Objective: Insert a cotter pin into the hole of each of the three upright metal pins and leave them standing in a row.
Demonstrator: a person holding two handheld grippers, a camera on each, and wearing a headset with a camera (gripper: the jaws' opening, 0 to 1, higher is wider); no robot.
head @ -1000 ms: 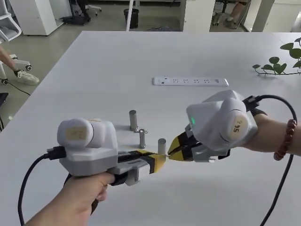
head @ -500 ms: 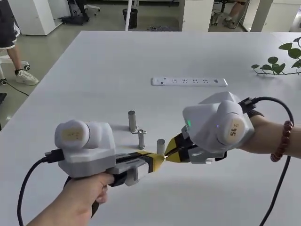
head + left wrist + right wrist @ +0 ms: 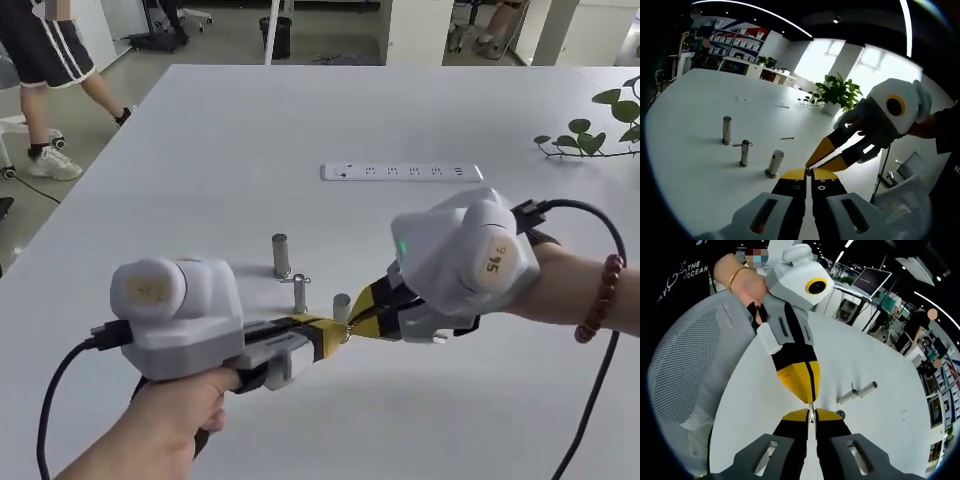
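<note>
Left gripper (image 3: 332, 333), near left: jaws closed. Beyond it, three upright metal pins in a row running far-left to near-right: far pin (image 3: 281, 255); middle pin (image 3: 299, 293), crosspiece (image 3: 297, 279) through its top; near pin (image 3: 342, 304), just behind the tips. Held cotter pin (image 3: 811, 412) is pinched by both grippers, tip to tip. Right gripper (image 3: 358, 322): jaws closed on it.

An open-plan office: long white table (image 3: 200, 150), potted plant (image 3: 837, 92) ahead of the left gripper (image 3: 809, 172), mesh chair (image 3: 690, 355) behind it.
</note>
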